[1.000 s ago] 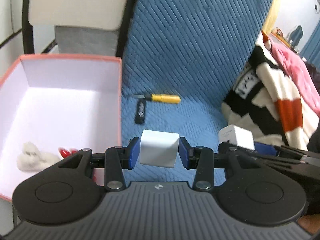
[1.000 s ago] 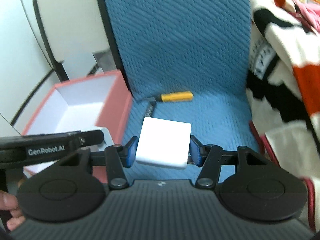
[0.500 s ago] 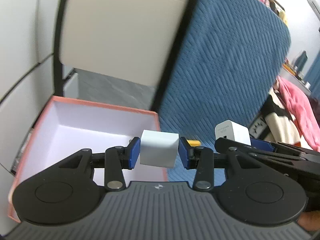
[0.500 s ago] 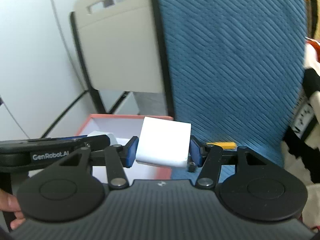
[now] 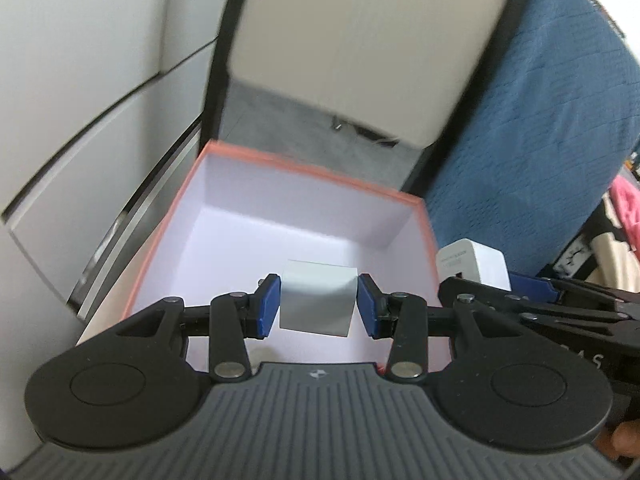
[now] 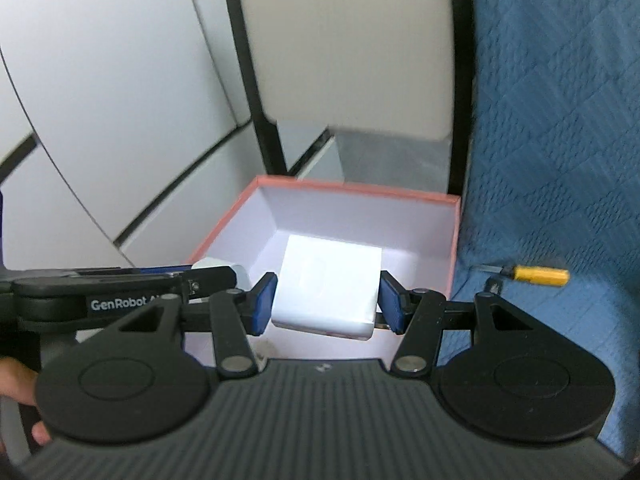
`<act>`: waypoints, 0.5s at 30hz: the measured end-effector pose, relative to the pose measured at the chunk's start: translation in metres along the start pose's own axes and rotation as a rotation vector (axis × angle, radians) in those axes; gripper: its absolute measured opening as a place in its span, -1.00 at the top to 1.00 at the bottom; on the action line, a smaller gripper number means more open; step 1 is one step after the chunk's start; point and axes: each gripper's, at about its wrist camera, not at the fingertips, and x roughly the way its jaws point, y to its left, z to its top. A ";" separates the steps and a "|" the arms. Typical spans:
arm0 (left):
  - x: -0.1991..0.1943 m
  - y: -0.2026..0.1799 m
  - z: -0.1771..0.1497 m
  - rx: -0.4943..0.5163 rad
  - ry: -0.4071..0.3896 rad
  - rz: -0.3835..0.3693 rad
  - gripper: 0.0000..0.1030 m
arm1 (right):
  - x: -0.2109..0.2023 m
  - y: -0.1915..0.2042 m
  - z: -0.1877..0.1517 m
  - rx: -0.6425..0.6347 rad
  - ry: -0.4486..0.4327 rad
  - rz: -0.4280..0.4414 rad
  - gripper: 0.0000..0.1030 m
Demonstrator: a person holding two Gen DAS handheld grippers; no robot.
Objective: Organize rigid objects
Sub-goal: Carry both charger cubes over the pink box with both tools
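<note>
The left gripper (image 5: 318,307) is pinching a small white cube (image 5: 318,304) between its blue pads (image 5: 267,306), and the cube is hanging above the open interior of a pink-rimmed box (image 5: 308,168) with a pale lilac lining. In this left wrist view the box is filling the middle of the scene, its far wall lying below a cream chair back (image 5: 360,48) with a black frame, and white cabinet panels (image 5: 80,112) are standing to the left. At the right edge the right gripper (image 5: 532,300) is showing from the side, just beside the left one, with a white charger block (image 5: 472,266) sticking out past its blue pad, over the box's right wall. A blue quilted cover (image 5: 540,152) is rising on the far right.

The right wrist view is showing the charger block (image 6: 328,292) head-on: the right gripper (image 6: 328,302) is clamping it on both sides with its blue pads (image 6: 264,302), and the block is hovering over the near part of the box (image 6: 356,190). Only this view is showing a yellow-handled screwdriver (image 6: 528,274) lying on the blue cover (image 6: 560,120) to the right of the box, well apart from both grippers. The left gripper (image 6: 216,280) is appearing at the left here as a black arm marked GenRobot, with a corner of the white cube (image 6: 240,271) peeking out beside it. A bit of a person's hand (image 6: 16,376) is visible at the lower left edge.
</note>
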 end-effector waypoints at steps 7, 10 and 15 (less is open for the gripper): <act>0.032 0.038 -0.018 -0.038 0.083 0.018 0.08 | 0.046 0.006 -0.024 -0.005 0.100 -0.004 -0.11; 0.044 0.043 -0.030 -0.018 0.118 0.011 0.08 | 0.064 0.007 -0.036 -0.006 0.142 -0.014 -0.11; 0.061 0.053 -0.039 -0.007 0.158 0.014 0.08 | 0.090 0.010 -0.050 -0.008 0.194 -0.027 -0.12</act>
